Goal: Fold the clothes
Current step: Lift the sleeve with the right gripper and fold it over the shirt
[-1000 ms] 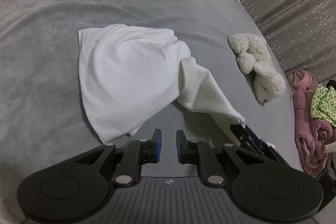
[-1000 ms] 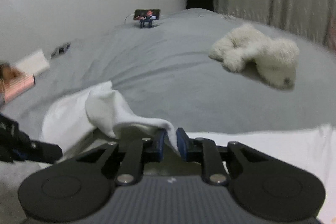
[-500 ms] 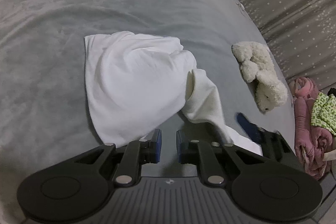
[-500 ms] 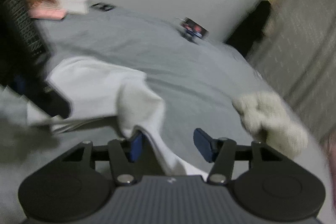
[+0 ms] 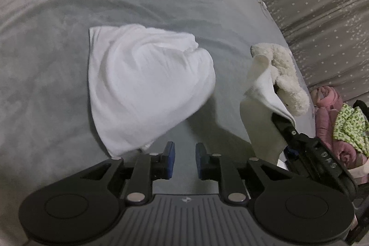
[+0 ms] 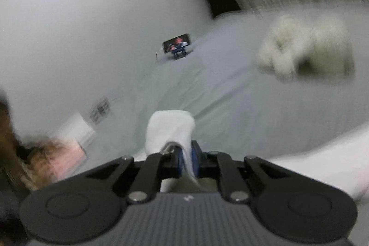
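Nearest me, my left gripper point(image 5: 184, 159) hovers over the grey bed point(image 5: 46, 84) with a narrow gap between its blue pads, which are opening slightly with nothing between them. Just past it the white garment point(image 5: 147, 84) lies bunched on the cover. To the right, my right gripper point(image 6: 187, 161) is clamped on a lifted fold of white cloth point(image 6: 170, 128). Farther off lies a cream plush toy point(image 5: 286, 70), then a small propped-up phone point(image 6: 177, 43).
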